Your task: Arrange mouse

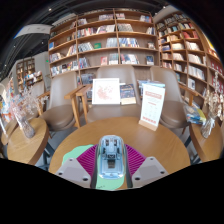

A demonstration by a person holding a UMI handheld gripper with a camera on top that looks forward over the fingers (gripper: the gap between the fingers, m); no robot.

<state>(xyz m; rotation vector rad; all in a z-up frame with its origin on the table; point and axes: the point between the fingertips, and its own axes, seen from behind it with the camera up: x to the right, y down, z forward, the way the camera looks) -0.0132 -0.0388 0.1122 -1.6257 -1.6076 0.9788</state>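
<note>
A translucent pale-blue and grey mouse point(111, 158) stands lengthwise between my gripper's point(111, 166) two fingers. Both magenta pads point(88, 160) press against its sides. The mouse is held above a green mat point(100, 151) that lies on a round wooden table point(160, 145). The mouse's lower end is hidden by the gripper body.
A white sign point(106, 91) and a tilted display card point(152, 104) stand beyond the table. Chairs point(60, 110) ring the table. Tall bookshelves point(105, 45) fill the back wall and the right side. Another wooden table point(20, 145) is at the left.
</note>
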